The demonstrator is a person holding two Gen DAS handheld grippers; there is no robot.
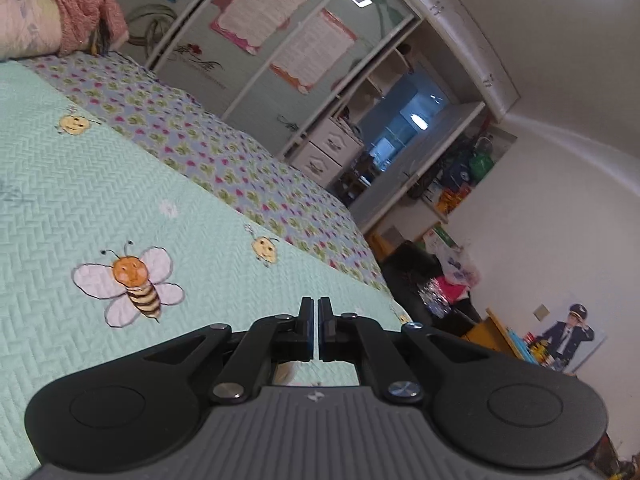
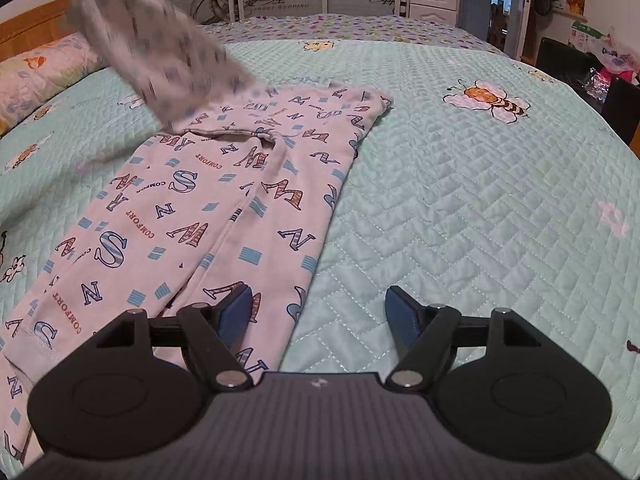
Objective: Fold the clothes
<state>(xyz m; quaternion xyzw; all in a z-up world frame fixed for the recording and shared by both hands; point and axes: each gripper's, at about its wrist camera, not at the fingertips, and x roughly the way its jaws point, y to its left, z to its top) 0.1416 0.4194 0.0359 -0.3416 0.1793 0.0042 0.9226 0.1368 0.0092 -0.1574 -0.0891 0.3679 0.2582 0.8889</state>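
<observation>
Pants (image 2: 224, 200), one pair, pale with printed letters, lay flat on the green quilt (image 2: 460, 200) left of middle in the right wrist view. Both legs ran side by side toward the camera, and the near cuff (image 2: 28, 344) reached the left edge. At the far end one blurred flap of the same cloth (image 2: 160, 52) stood lifted off the bed. One pillow (image 2: 36, 76) sat further left, by the headboard. The right gripper (image 2: 316, 312) hung over the pants' right hem with its fingers wide apart, holding nothing. Right of the pants the quilt was bare out to the bed's edge. In the left wrist view, the left gripper (image 1: 316, 328) had its pads pressed together with nothing visible between them, over open quilt with three bees.
</observation>
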